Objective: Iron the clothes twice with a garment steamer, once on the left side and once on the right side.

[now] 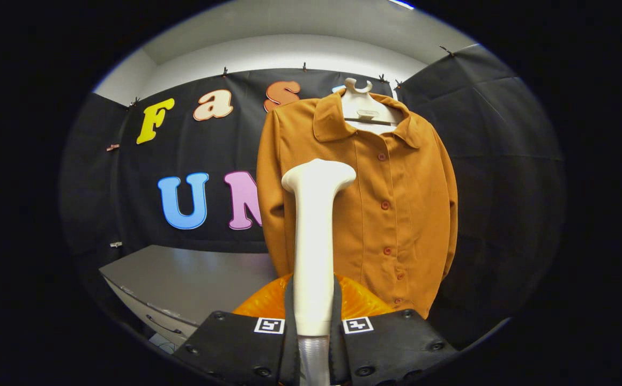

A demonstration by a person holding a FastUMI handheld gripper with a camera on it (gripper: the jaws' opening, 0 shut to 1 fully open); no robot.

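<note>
Steamer held before hanging shirt

Here, a white garment steamer [315,236] is clamped upright between both fingers of the gripper [313,327]. Beyond them, a mustard button-up shirt [391,214] is hung on a white hanger [364,107]; a grey table [182,279] is seen beside it.

the one camera is riding on the gripper [313,321] and looking forward along its two fingers, which are closing in on the handle of the garment steamer [315,246] close under the lens. it is sitting low and tilting slightly upward, so the steamer is rising straight ahead and its head is covering part of the shirt [391,203]. the shirt is hanging on a hanger [362,104] a little beyond, facing the lens nearly square. the wide fisheye is taking in a grey table [193,281] off to the left, and the white ceiling above.
</note>
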